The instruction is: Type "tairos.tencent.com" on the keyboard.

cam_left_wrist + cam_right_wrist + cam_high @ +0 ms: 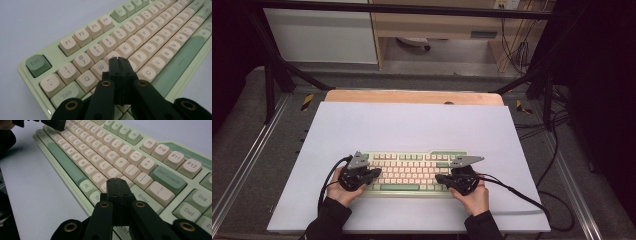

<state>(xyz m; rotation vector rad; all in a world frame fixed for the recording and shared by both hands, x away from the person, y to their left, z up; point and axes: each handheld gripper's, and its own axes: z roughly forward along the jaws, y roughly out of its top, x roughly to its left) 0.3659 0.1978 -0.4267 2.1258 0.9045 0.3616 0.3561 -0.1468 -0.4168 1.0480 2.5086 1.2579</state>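
Step in hand: typing on the keyboard (412,172) with the tips of my tongs, as I judge it from how both hang over the keys.
Keyboard place: lower middle of the high view, lying flat on the white sheet (412,125) that covers the counter (412,96).
Left tongs (119,60): pressed fully together, nothing held; tip over the home row at lower centre of the left gripper view, just below W (101,67) and R (125,48).
Right tongs (117,181): likewise clamped on nothing; tip at lower centre of the right gripper view, beside Enter (143,198).
Doing it well: I would come straight down with the narrow tip on one cap's middle, press lightly, then lift clear before sliding sideways.
Risk: the blunt tip could straddle two neighbouring caps.
Around: cables (557,150) at right of the high view, well apart.
In the way: nothing between tips and keys that I can see.
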